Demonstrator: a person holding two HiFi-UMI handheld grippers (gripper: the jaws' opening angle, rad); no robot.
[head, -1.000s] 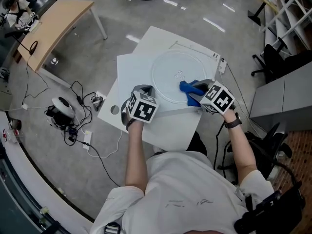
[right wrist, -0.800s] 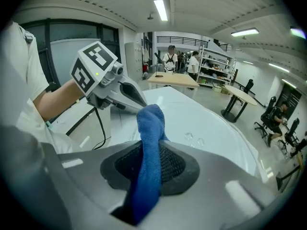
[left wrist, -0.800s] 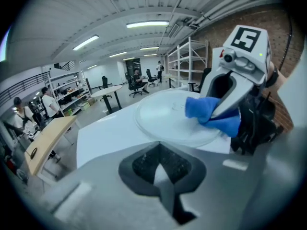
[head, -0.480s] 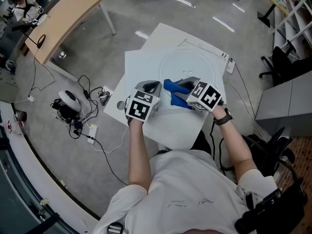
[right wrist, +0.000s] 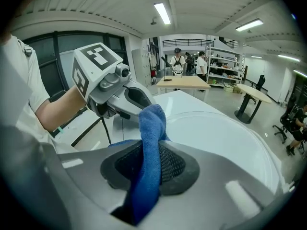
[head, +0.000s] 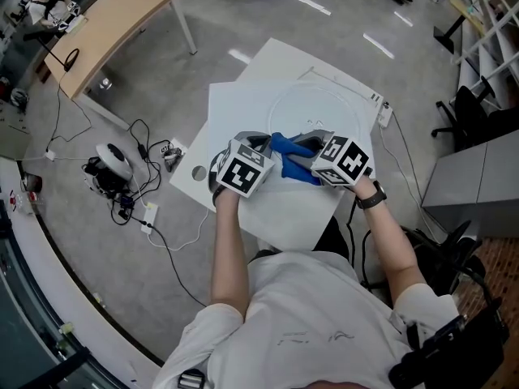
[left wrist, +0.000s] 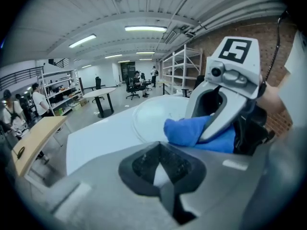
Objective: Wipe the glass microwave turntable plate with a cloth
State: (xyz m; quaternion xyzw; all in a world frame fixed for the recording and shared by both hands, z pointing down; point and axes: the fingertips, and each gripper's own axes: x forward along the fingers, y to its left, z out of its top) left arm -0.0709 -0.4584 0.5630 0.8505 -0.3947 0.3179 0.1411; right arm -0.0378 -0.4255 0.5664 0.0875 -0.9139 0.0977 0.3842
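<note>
We find the right gripper (right wrist: 149, 163) clamped on the blue cloth (head: 285, 149), at the near-left rim of the plate (head: 334, 104) on the table (head: 239, 108). The left gripper (left wrist: 160, 169), jaws together and empty, now sits closer to the right one than half a second ago.

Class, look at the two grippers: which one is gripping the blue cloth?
The right gripper: the blue cloth is pinched between its jaws. The left gripper has its jaws together with nothing between them.
</note>
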